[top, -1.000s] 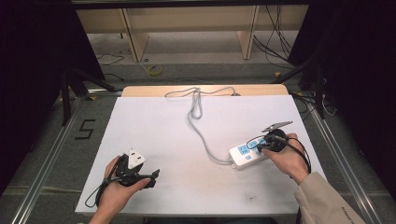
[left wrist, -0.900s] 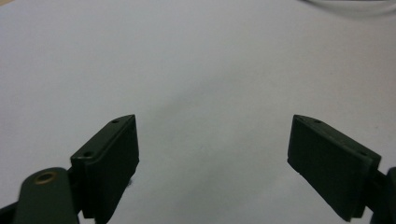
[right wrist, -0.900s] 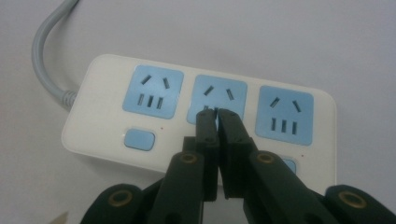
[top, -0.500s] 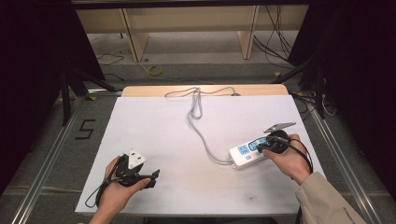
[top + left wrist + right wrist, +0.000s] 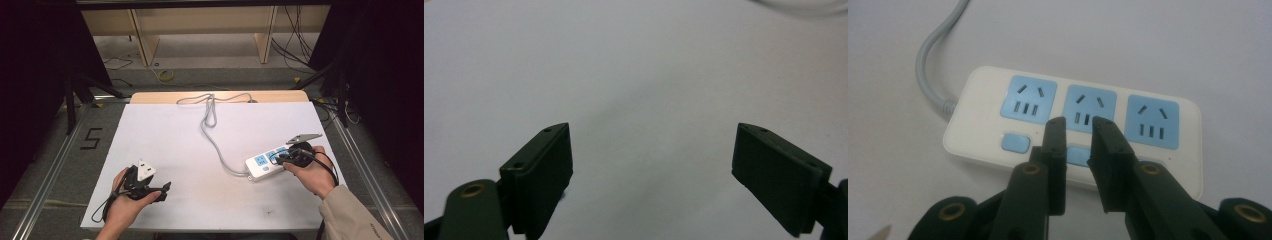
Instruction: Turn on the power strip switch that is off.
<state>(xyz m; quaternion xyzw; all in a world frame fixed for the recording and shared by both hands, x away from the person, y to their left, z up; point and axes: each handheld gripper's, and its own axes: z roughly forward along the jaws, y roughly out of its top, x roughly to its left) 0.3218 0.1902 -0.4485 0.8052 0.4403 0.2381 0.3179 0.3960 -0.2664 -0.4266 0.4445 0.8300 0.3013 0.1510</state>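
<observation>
Right gripper view, right gripper (image 5: 1075,122) jaws just easing apart over power strip (image 5: 978,125), left gripper (image 5: 651,150) wide, empty.

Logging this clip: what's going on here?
A person works a gripper in each hand at a white table. The right gripper hovers over the middle button of a white power strip, its jaws a little apart, just opening, with nothing between them. The left gripper rests open over bare table.
</observation>
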